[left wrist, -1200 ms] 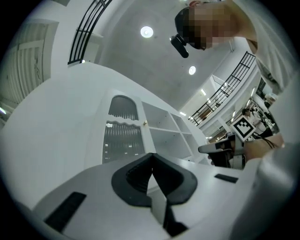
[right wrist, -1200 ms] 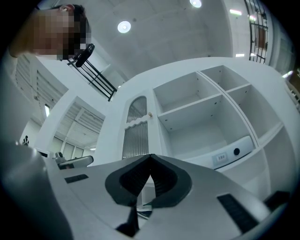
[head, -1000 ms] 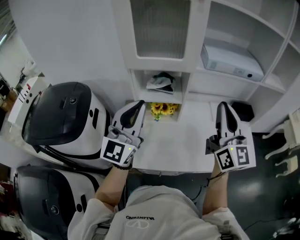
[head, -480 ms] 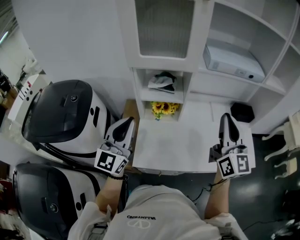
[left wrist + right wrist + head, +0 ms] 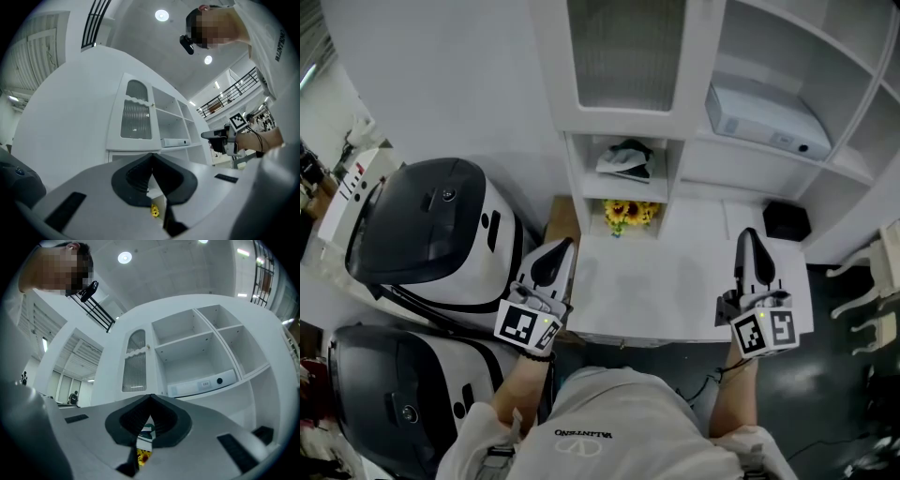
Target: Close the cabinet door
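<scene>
Cabinet door (image 5: 623,56) at top centre looks flush with its frame, so left tool (image 5: 555,255) and right tool (image 5: 749,242) hover closed and empty near the surface (image 5: 675,286), seemingly finished.

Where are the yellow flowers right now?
In the head view, the yellow flowers sit mid-frame just under the shelf holding a dark-and-white bundle, below the ribbed-glass door.

shirt (image 5: 614,417): white, short-sleeved | left tool (image 5: 566,244), right tool (image 5: 747,234): white, black-padded
</scene>
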Tool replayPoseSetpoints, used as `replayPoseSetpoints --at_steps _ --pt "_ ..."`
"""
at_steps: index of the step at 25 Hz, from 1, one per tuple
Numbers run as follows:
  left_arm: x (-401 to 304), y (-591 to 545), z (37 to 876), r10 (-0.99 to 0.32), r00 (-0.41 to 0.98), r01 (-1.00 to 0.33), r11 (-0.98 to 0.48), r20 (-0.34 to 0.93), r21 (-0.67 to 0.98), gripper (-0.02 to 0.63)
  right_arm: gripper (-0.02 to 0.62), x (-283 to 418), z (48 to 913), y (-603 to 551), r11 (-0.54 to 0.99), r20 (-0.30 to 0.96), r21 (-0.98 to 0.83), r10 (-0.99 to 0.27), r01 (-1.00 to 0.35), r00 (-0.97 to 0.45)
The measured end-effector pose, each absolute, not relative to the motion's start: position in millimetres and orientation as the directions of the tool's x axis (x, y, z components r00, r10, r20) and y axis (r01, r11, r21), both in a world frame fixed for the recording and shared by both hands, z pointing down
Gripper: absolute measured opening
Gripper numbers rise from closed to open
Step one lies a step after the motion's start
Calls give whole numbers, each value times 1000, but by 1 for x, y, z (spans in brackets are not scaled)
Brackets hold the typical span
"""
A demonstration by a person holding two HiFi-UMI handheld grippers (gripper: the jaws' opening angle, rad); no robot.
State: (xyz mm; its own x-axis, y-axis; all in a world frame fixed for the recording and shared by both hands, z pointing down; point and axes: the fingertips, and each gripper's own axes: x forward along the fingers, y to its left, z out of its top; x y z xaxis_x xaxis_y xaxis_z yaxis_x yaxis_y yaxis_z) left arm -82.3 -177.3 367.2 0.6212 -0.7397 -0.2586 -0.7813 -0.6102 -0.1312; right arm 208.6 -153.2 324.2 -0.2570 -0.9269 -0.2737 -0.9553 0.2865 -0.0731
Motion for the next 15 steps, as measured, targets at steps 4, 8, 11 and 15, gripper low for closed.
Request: replayPoseSetpoints --at_steps 4,8,11,15 --pt "-84 -178 367 -744 615 -786 -606 -261 -125 3 11 209 326 -153 286 -267 -72 -929 -956 -258" --pt "-85 -178 368 -746 612 -787 -606 -262 -114 3 11 211 327 -152 290 -266 -81 -928 -954 -260" --pt "-85 -178 367 -747 609 -789 -604 -265 -110 3 9 212 328 -152 284 -261 -84 -931 -955 -254" --pt "-84 -177 368 -748 608 -790 -604 -265 -109 3 9 211 327 -152 288 -258 -83 -931 -954 -259"
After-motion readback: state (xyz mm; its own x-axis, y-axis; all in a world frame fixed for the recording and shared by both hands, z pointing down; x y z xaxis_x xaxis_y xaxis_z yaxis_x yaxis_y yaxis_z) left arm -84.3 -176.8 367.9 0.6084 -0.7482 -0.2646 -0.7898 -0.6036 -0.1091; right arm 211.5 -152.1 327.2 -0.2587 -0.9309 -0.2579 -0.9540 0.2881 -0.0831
